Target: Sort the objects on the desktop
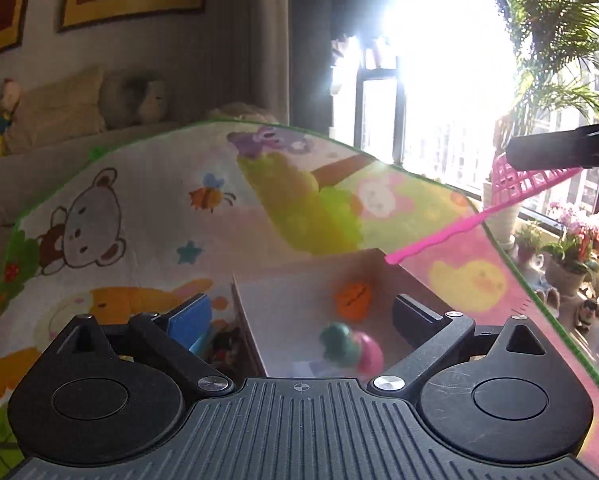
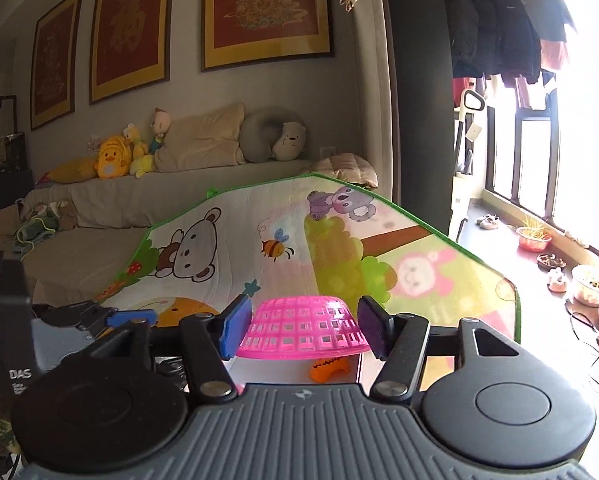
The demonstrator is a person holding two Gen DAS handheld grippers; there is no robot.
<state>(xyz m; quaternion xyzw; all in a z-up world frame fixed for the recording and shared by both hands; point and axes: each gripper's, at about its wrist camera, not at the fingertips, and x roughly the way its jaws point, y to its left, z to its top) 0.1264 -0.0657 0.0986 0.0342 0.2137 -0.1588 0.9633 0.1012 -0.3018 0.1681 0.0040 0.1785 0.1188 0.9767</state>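
My right gripper (image 2: 303,328) is shut on a pink plastic basket (image 2: 303,330), held upside down above a cardboard box (image 2: 259,368). An orange toy (image 2: 329,368) lies in the box under the basket. In the left wrist view the basket (image 1: 527,184) hangs at the upper right, tilted over the box (image 1: 295,292). My left gripper (image 1: 303,316) is open and empty, its fingers straddling the box's near left wall. Inside the box lie the orange toy (image 1: 353,298), a green toy (image 1: 339,344) and a pink toy (image 1: 369,352).
The box sits on a cartoon-print play mat (image 1: 139,216) covering the table. A dark object (image 1: 225,344) lies left of the box. A sofa with plush toys (image 2: 115,160) stands behind. Potted plants (image 1: 567,256) line the window sill at right.
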